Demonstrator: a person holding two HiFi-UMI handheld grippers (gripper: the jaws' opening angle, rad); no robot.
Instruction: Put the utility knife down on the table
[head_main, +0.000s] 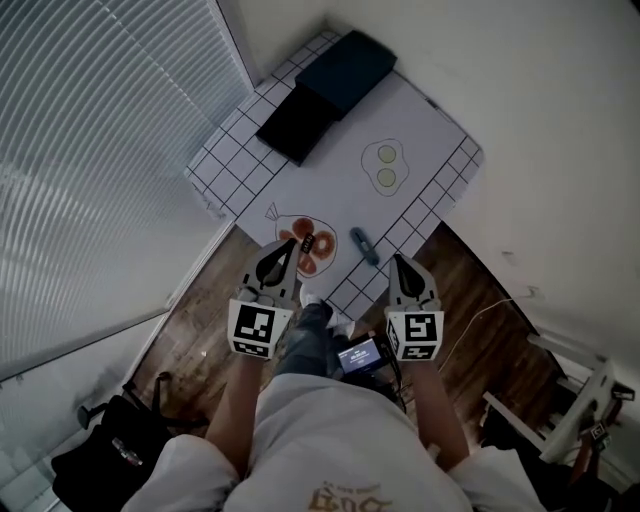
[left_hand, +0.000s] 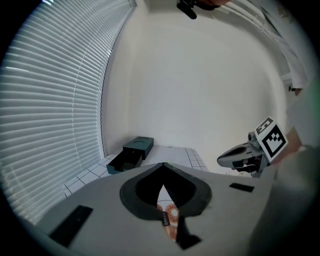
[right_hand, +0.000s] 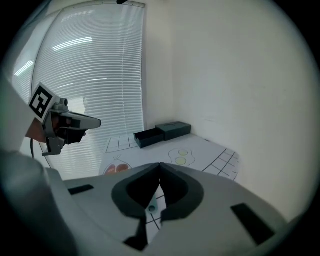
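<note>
The utility knife, a short blue-grey handle, lies flat on the white gridded tablecloth near the table's front edge. A bit of its teal end shows below the right jaws in the right gripper view. My right gripper hangs shut and empty just right of and nearer than the knife, clear of it. My left gripper is level with it to the left, jaws together with nothing between them. Each gripper sees the other: the right gripper and the left gripper.
A small dark labelled object lies on an orange-red drawing in front of the left gripper. A black box with its open tray sits at the table's far end, near an egg drawing. Blinds line the left, a wall the right.
</note>
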